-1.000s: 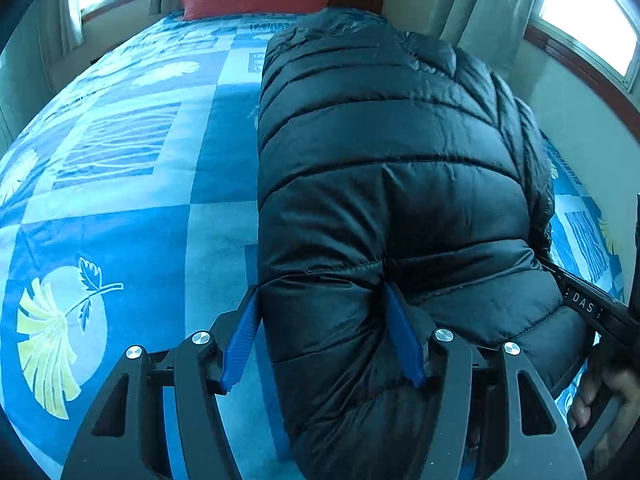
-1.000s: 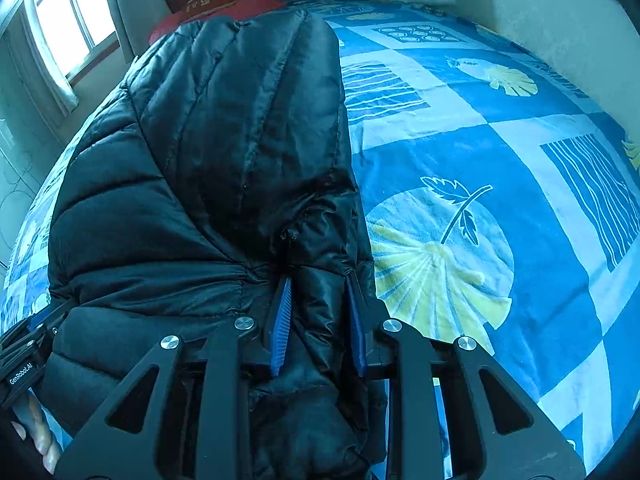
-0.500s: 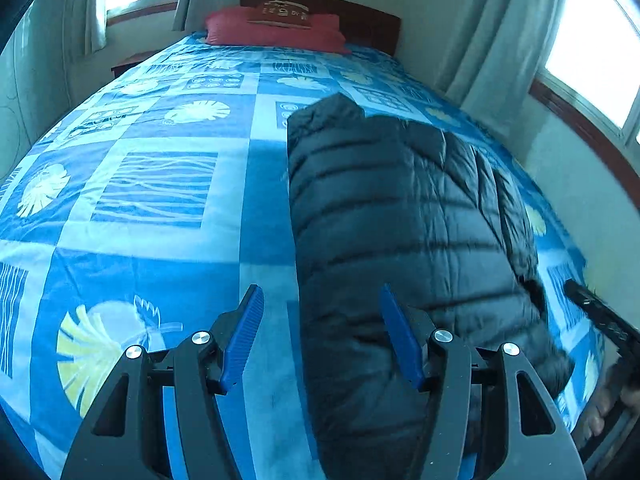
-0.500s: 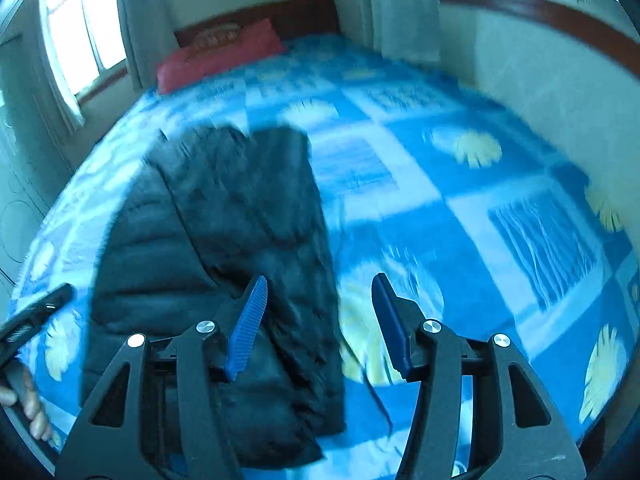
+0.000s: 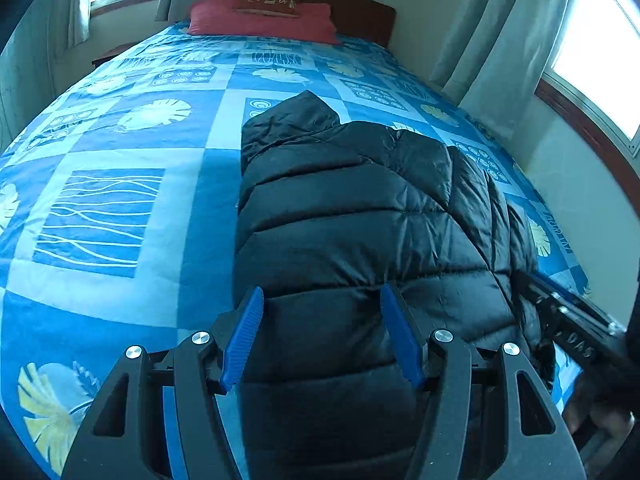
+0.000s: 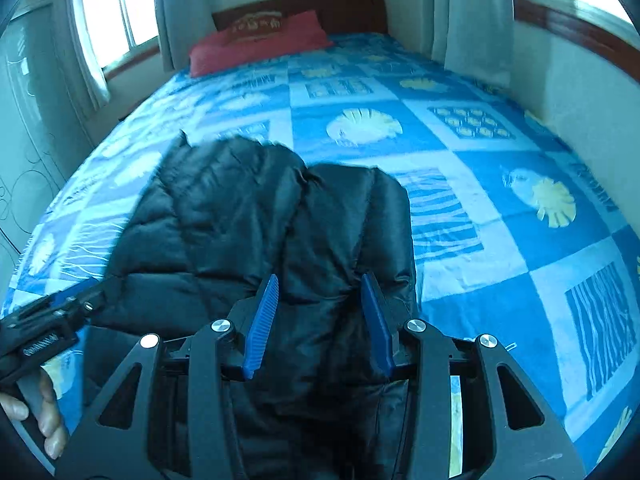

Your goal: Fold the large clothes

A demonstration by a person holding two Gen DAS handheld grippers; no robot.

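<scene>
Both sets of tongs have let go of the black puffer jacket [image 5: 360, 240] since a second ago and pulled back from it. Left gripper [image 5: 320, 336] and right gripper [image 6: 320, 320] are spread wide with nothing between the blue pads [image 5: 244, 340]. That jacket lies folded lengthwise, centre to lower frame, on the blue patterned bedspread [image 5: 120, 208]; a red pillow [image 5: 260, 20] sits at top.

A blue patterned bed [image 5: 120, 208] carries a folded black puffer jacket [image 5: 352, 216] and red pillow [image 5: 260, 20].
</scene>
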